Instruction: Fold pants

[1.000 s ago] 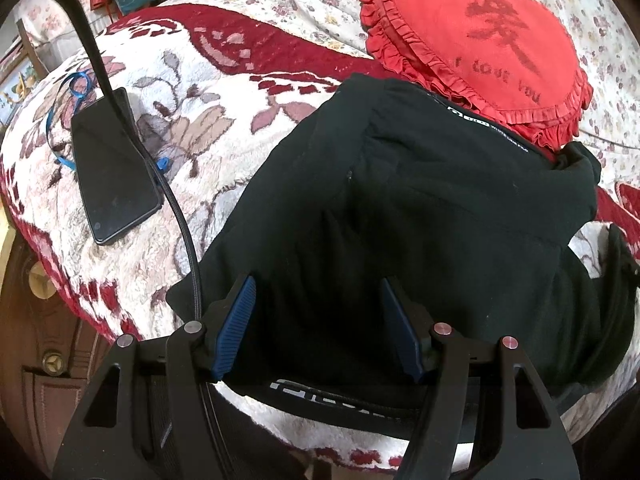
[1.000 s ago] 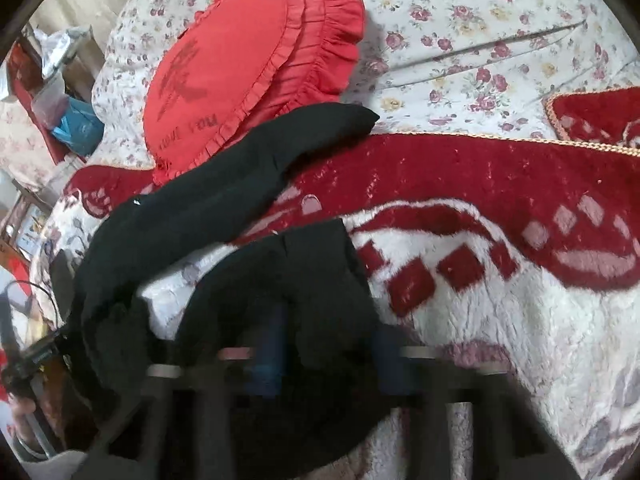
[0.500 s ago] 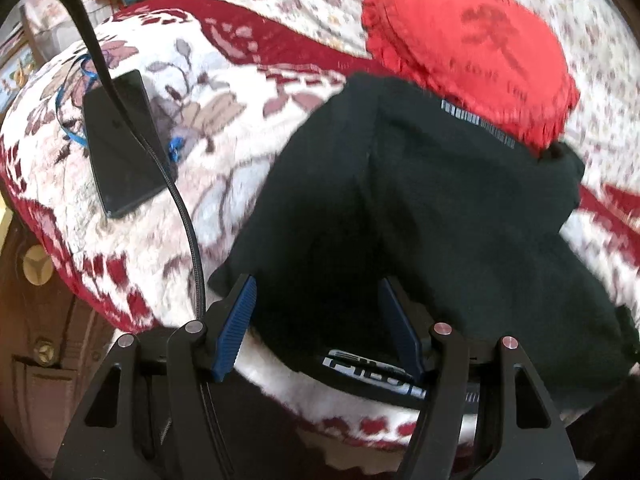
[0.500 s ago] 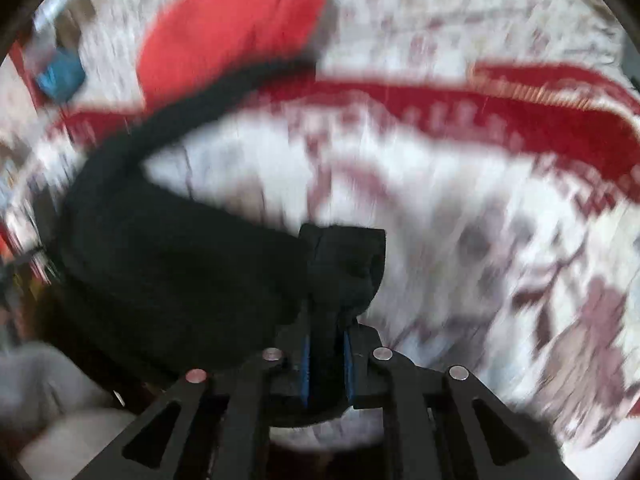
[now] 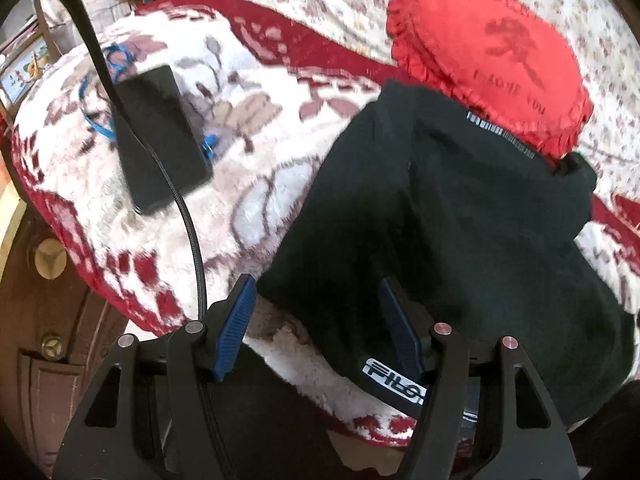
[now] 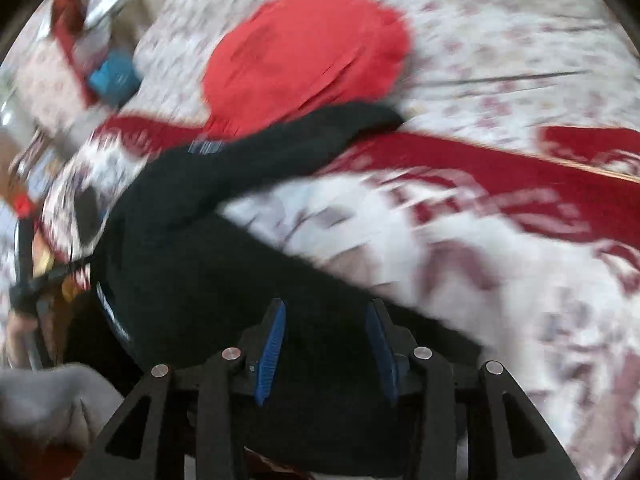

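Note:
The black pants lie folded on the red and white plush blanket, with a white logo at the near hem. My left gripper is open, its blue pads apart at the pants' near left edge, holding nothing. In the blurred right wrist view the pants spread from the lower middle up to the cushion. My right gripper is open just over the black cloth, with nothing pinched between the pads.
A red frilled cushion touches the far end of the pants; it also shows in the right wrist view. A black phone with a blue cord and a black cable lie at the left. The bed's edge and a wooden door are at the lower left.
My right gripper was shut on a fold of the pants half a second ago; now it has opened and the cloth lies on the blanket. My left gripper drew back slightly, still open.

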`<state>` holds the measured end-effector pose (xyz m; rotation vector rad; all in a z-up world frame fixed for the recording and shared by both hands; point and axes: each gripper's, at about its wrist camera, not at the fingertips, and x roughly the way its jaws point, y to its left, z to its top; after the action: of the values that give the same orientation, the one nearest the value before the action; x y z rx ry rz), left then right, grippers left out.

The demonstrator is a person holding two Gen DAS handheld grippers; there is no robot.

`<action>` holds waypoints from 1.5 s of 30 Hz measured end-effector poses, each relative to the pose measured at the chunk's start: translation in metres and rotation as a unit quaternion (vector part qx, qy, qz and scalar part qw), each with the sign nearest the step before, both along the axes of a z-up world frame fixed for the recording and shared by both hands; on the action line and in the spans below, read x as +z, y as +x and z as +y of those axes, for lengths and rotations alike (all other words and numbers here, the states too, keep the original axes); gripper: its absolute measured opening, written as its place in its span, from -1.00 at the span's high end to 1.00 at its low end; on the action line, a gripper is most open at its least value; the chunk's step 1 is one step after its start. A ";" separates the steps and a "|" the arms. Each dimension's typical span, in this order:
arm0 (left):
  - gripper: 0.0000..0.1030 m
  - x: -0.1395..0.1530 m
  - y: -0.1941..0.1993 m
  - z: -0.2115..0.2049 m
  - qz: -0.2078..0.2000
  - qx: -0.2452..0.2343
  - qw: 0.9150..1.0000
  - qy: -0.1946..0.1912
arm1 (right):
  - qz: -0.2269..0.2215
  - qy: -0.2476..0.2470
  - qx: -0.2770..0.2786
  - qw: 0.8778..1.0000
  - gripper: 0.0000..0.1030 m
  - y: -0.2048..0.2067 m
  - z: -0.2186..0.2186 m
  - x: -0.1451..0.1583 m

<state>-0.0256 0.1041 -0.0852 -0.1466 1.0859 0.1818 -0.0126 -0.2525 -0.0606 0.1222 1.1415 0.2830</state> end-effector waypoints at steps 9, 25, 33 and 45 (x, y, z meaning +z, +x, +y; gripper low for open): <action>-0.24 0.012 0.019 0.014 -0.014 -0.002 1.000 -0.008 | -0.041 0.039 0.027 0.998 0.01 0.059 0.031 0.033; -0.30 0.002 0.120 0.023 0.007 -0.027 1.000 0.000 | 0.007 -0.007 0.222 0.975 -0.07 0.262 0.206 -0.024; -0.35 0.001 0.122 0.027 0.005 -0.021 1.000 -0.018 | 0.004 0.009 0.250 0.968 0.40 0.265 0.219 -0.038; -0.34 0.061 0.061 0.090 -0.067 0.058 0.996 -0.032 | -0.121 0.047 0.251 0.959 0.91 0.130 0.204 0.082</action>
<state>0.0358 0.1940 -0.0245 -0.2760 0.9509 0.2384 0.1170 -0.0481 0.0210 -0.1213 0.9014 0.7834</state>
